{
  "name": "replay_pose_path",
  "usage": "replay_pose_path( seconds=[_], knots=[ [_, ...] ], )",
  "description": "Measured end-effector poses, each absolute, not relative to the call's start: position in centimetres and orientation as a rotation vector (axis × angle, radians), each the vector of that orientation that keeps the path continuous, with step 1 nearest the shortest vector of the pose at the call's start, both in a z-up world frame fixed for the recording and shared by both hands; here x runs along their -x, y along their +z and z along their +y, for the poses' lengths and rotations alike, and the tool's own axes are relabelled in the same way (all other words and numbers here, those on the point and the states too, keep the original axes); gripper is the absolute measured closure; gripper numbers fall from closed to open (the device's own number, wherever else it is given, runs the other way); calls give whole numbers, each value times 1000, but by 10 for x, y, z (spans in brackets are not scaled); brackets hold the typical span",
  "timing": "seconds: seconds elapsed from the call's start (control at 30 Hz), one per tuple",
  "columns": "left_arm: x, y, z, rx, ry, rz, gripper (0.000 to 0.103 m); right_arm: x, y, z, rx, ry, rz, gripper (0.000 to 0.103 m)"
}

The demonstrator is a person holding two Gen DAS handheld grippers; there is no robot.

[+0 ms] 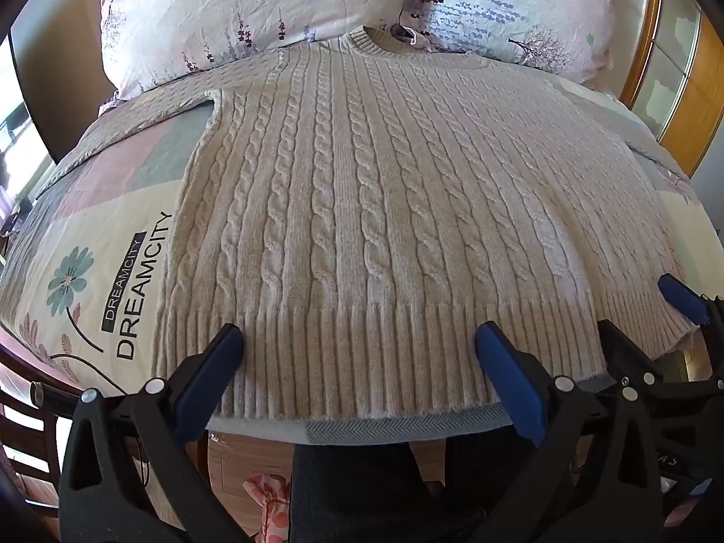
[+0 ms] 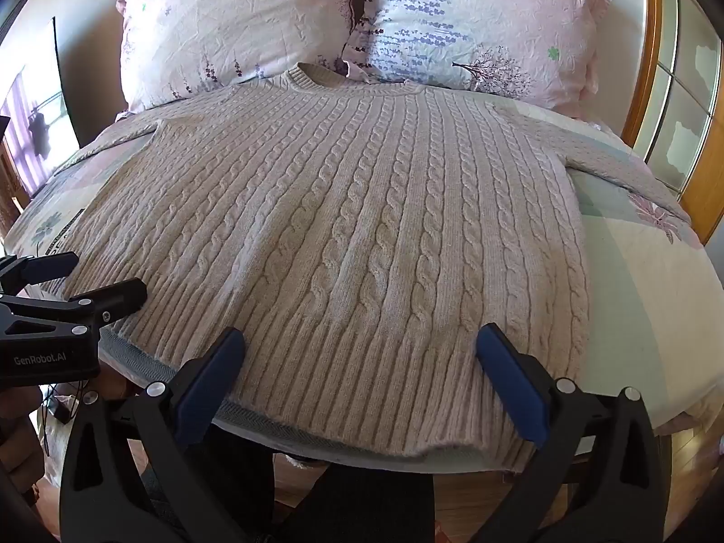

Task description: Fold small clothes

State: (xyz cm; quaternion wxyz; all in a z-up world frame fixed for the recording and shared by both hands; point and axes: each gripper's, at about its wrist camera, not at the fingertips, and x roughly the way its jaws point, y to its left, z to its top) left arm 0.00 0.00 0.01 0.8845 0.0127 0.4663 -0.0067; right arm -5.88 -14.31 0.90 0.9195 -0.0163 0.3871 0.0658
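Note:
A beige cable-knit sweater lies flat on the bed, collar toward the pillows, ribbed hem at the near edge; it also shows in the right wrist view. My left gripper is open, its blue-padded fingers spread over the hem's left half, holding nothing. My right gripper is open over the hem's right half, holding nothing. The right gripper also shows at the right edge of the left wrist view. The left gripper also shows at the left edge of the right wrist view.
Two floral pillows stand against the headboard behind the collar. A patterned quilt covers the bed. The sleeves stretch out sideways. A wooden-framed window is at right. The bed's near edge drops to a wooden floor.

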Motion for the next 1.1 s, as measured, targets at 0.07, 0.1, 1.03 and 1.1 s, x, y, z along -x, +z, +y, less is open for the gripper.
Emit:
replay_pose_path(
  seconds=[0.07, 0.1, 1.03, 1.1],
  knots=[
    [0, 0, 0, -27, -14, 969, 2, 59, 9, -143, 34, 135, 795, 1],
    [0, 0, 0, -27, -14, 969, 2, 59, 9, -143, 34, 135, 795, 1],
    [0, 0, 0, -27, -14, 958, 2, 59, 9, -143, 32, 133, 793, 1],
    [0, 1, 0, -28, -14, 958, 2, 59, 9, -143, 32, 133, 793, 1]
  ],
)
